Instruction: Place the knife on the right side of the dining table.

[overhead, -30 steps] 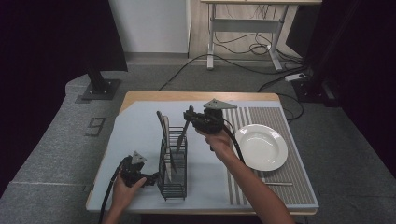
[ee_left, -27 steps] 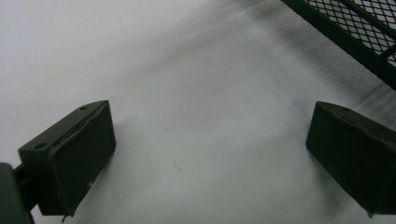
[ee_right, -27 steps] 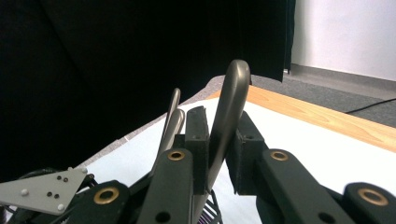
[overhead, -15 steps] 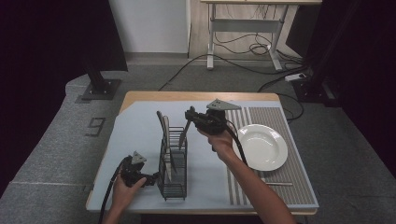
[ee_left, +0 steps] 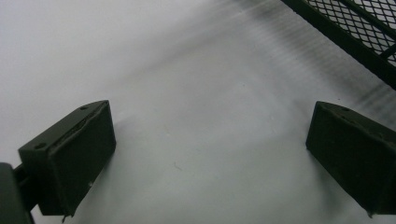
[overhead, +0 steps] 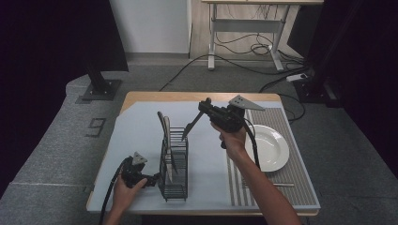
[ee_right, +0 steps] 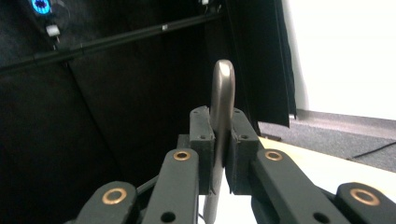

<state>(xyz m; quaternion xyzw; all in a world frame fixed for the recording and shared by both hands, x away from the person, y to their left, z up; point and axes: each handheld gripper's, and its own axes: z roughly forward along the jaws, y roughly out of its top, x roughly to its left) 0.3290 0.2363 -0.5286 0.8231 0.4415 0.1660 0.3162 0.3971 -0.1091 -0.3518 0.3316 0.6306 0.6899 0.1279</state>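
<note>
In the high view the right gripper (overhead: 205, 106) is raised above the middle of the table (overhead: 141, 126), clenched on one piece of cutlery (overhead: 191, 123) that slants down toward 7 o'clock, its lower tip at the top rim of the black wire caddy (overhead: 174, 168); whether it is a knife or another utensil is hard to make out; in the right gripper view its rounded metal end (ee_right: 222, 88) stands up between the pressed jaws, the rest cut off below. Two more utensils stand in the caddy, their lower parts hidden by the mesh. The left gripper (overhead: 152, 179) rests at 9 o'clock of the caddy's base, jaws spread apart and holding nothing; the left gripper view catches one corner of the caddy (ee_left: 359, 23) at 1 o'clock. One white plate (overhead: 267, 147) lies on the striped mat (overhead: 281, 119) at 3 o'clock of the caddy.
</note>
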